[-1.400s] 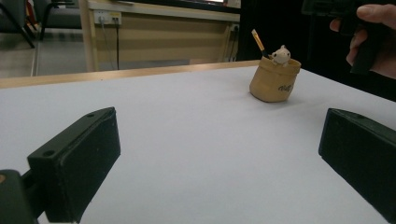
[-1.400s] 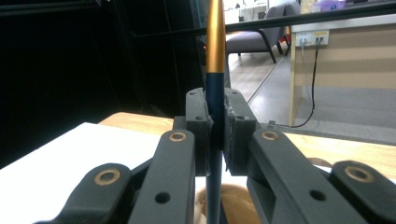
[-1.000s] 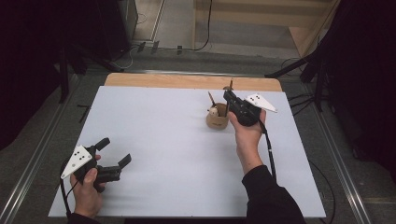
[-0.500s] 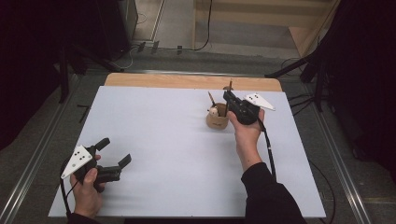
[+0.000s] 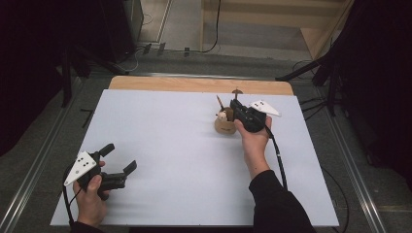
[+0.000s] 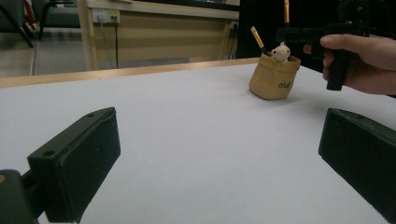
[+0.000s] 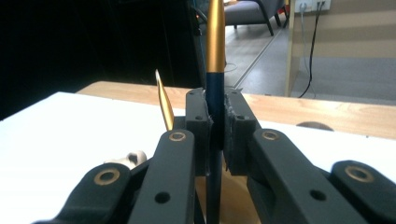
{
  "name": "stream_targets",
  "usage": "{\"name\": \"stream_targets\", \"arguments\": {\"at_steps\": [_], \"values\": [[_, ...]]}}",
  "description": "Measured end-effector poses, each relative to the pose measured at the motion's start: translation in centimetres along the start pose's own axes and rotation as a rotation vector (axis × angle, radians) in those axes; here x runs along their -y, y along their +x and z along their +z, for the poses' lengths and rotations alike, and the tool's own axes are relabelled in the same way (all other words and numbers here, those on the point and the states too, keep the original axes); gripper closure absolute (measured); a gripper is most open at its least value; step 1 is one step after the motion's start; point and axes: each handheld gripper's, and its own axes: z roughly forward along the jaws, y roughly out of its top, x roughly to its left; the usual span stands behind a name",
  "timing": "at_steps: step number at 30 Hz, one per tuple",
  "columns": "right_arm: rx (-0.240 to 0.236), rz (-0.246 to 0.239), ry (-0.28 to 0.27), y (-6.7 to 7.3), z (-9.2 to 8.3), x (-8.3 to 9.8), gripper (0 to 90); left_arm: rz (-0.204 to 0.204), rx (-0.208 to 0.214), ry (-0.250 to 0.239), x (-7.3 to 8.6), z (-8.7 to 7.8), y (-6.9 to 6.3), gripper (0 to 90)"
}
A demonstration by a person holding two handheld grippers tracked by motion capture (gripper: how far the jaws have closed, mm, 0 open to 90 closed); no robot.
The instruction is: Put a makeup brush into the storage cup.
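High view, right gripper: jaws pinched on a thin upright brush, just above the tan cup that sits under the fingertips.
High view, left gripper: jaws spread on nothing, resting on the white table, well apart from the cup.
Left gripper view, risk: the soft, sack-like cup looks light; a sideways drag on the brush could tip it, along with the second brush and small pale figure inside.
Right gripper view, grip: flat black pads squeeze a slim, smooth, dark-blue handle with a gold ferrule; such a round, glossy shaft could slip or twist between the pads.
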Motion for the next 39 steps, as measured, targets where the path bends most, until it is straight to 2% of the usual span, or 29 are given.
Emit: {"name": "stream_targets", "arguments": {"at_steps": [6, 13, 14, 16, 17, 20, 27, 31, 35, 39], "values": [[-0.003, -0.01, 0.029, 0.1, 0.2, 0.8, 84.0, 0.0, 0.0, 0.001, 0.0, 0.0, 0.0, 0.0], [-0.002, 0.008, 0.051, -0.1, 0.1, 1.5, 83.1, 0.0, -0.004, 0.003, 0.1, 0.0, 0.1, 0.0], [-0.002, 0.012, 0.048, -0.2, 0.1, 1.5, 80.8, 0.001, -0.005, 0.004, 0.1, 0.0, 0.1, 0.0], [0.002, 0.017, 0.036, -0.3, -0.2, 1.4, 68.8, 0.0, -0.006, 0.003, 0.1, 0.0, 0.1, 0.0], [0.007, 0.017, 0.036, -0.3, -0.3, 1.2, 65.7, 0.0, -0.006, 0.003, 0.1, 0.0, 0.1, 0.0], [0.012, -0.023, 0.027, -0.1, -0.7, 0.9, 56.7, 0.0, -0.005, 0.003, 0.1, 0.0, 0.1, 0.0], [-0.008, -0.052, 0.02, 0.1, -2.3, 0.5, 46.4, -0.001, -0.005, 0.004, 0.1, 0.1, 0.0, 0.0], [0.01, -0.063, 0.008, -0.1, -3.4, 0.8, 38.1, 0.0, -0.006, 0.005, 0.1, 0.1, -0.1, 0.0], [-0.001, -0.055, 0.006, -0.6, -4.4, 1.1, 29.5, 0.002, -0.004, 0.007, 0.1, 0.1, -0.1, 0.0], [0.011, -0.078, 0.011, -0.7, -5.4, 1.7, 25.6, -0.002, -0.003, 0.007, 0.2, 0.2, -0.1, 0.0]]}}
